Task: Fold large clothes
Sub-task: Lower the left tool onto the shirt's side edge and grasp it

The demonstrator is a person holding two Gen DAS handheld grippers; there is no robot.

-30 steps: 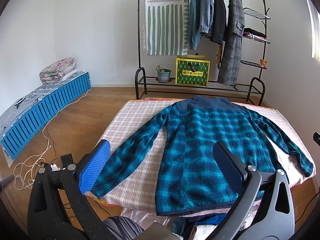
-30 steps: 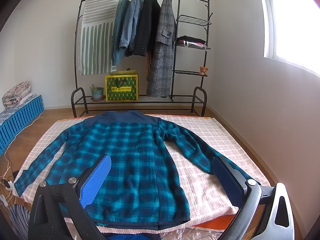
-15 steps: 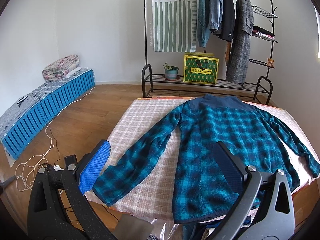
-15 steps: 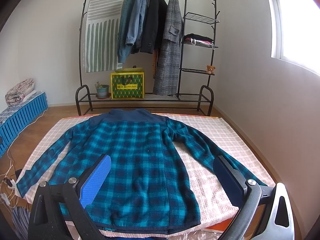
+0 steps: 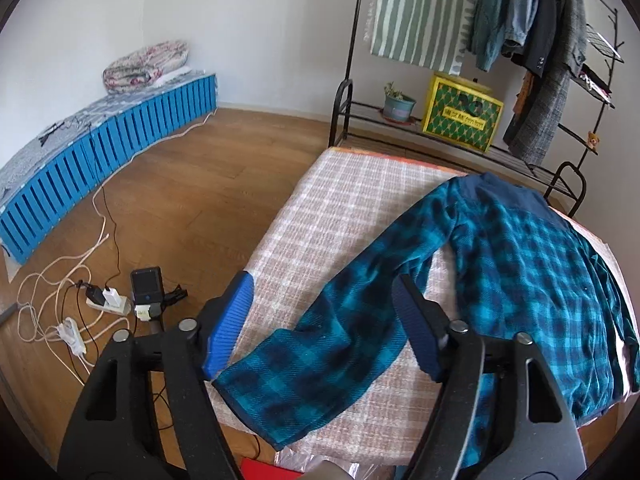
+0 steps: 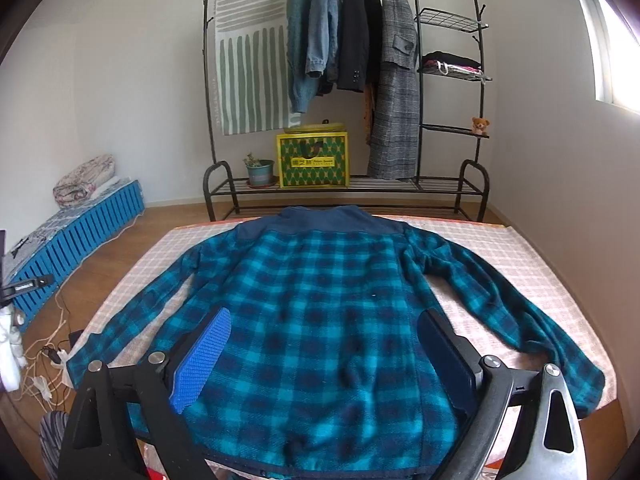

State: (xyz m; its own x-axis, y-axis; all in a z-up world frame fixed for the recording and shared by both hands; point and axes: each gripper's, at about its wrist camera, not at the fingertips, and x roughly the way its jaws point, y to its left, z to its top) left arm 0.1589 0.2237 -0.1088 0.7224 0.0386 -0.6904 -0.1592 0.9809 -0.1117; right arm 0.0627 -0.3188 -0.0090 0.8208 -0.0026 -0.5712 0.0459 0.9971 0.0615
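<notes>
A teal-and-navy plaid jacket (image 6: 320, 300) lies spread flat, back up, on a table covered with a pink checked cloth (image 5: 320, 216); its navy collar is at the far end. My left gripper (image 5: 324, 332) hovers over the jacket's left sleeve (image 5: 320, 344) near the cuff. Its jaws are closing with the sleeve between them, and the pads do not press on it. My right gripper (image 6: 324, 364) hangs over the lower back of the jacket near the hem. Its jaws are closing a little and hold nothing.
A black clothes rack (image 6: 416, 80) with hanging coats, a yellow-green box (image 6: 314, 160) and a plant pot (image 6: 260, 170) stands behind the table. A blue slatted bed (image 5: 100, 160) runs along the left wall. Cables and a power strip (image 5: 106, 302) lie on the floor by the table's left corner.
The left gripper swung left and down, from over the jacket's body to its left sleeve, and its jaws narrowed. The right gripper came lower and closer to the jacket's hem, jaws slightly narrower.
</notes>
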